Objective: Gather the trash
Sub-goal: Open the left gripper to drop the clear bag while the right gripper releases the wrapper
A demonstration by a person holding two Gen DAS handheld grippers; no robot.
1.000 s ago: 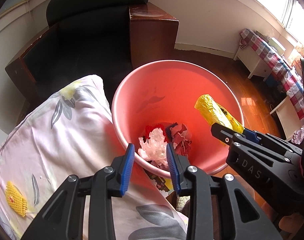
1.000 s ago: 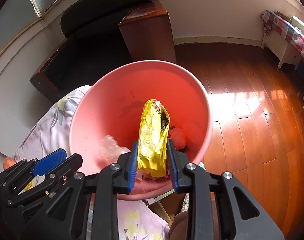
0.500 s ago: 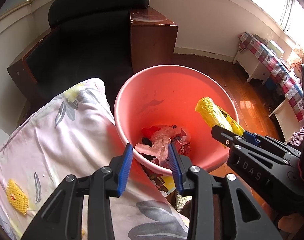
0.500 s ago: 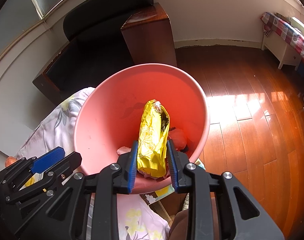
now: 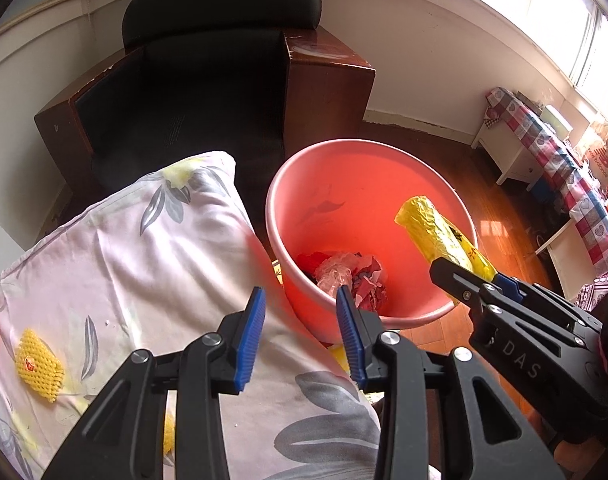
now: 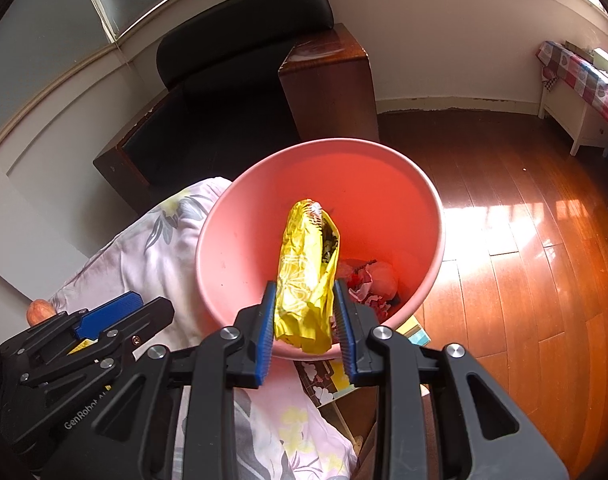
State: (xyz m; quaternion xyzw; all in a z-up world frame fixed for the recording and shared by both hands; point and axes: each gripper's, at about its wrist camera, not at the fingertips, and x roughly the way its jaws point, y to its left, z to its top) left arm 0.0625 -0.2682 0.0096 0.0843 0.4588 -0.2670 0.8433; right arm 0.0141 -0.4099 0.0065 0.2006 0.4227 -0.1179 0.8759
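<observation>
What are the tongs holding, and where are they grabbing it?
Right tongs pinch the crumpled yellow plastic wrapper by its lower end; left tongs hold nothing.

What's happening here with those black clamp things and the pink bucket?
A person is collecting trash with two handheld grippers. The right gripper is clamped on a crumpled yellow wrapper, held over the pink bucket, which already holds scraps. The left gripper is open and empty, above the bed's floral sheet.
</observation>
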